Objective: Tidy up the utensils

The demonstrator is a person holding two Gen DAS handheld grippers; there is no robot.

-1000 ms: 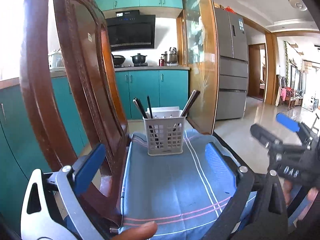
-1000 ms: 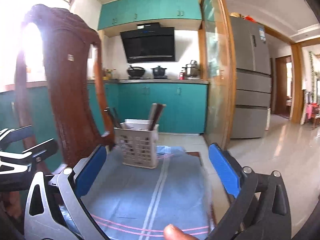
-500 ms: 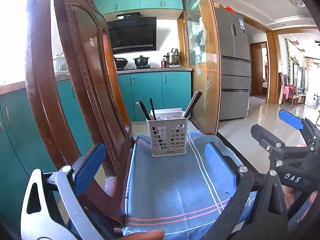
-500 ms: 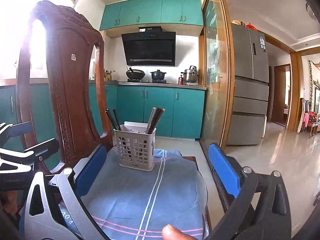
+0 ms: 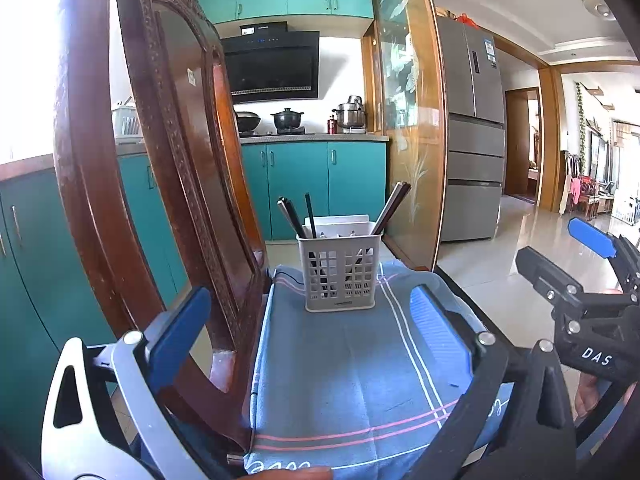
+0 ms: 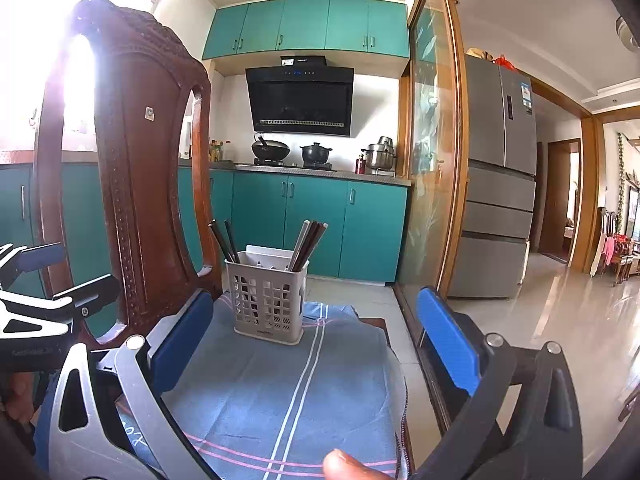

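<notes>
A pale perforated utensil basket (image 5: 340, 274) stands upright on a blue striped cloth (image 5: 344, 376) at the far end of a wooden chair seat; it also shows in the right wrist view (image 6: 269, 298). Dark chopsticks (image 5: 390, 208) lean out of it on the left and right sides (image 6: 308, 246). My left gripper (image 5: 308, 320) is open and empty, held back from the basket. My right gripper (image 6: 320, 340) is open and empty, also short of the basket. Each gripper shows at the edge of the other's view.
The carved wooden chair back (image 5: 160, 184) rises close on the left (image 6: 136, 184). A glass sliding door (image 6: 432, 184) stands to the right beyond the seat edge. Teal kitchen cabinets (image 6: 320, 224) and a grey fridge (image 6: 500, 184) are behind. The tiled floor (image 6: 560, 320) lies right.
Both grippers have pulled back and tilted up slightly, so the basket looks a little farther and more upright. Both stay open and empty.
</notes>
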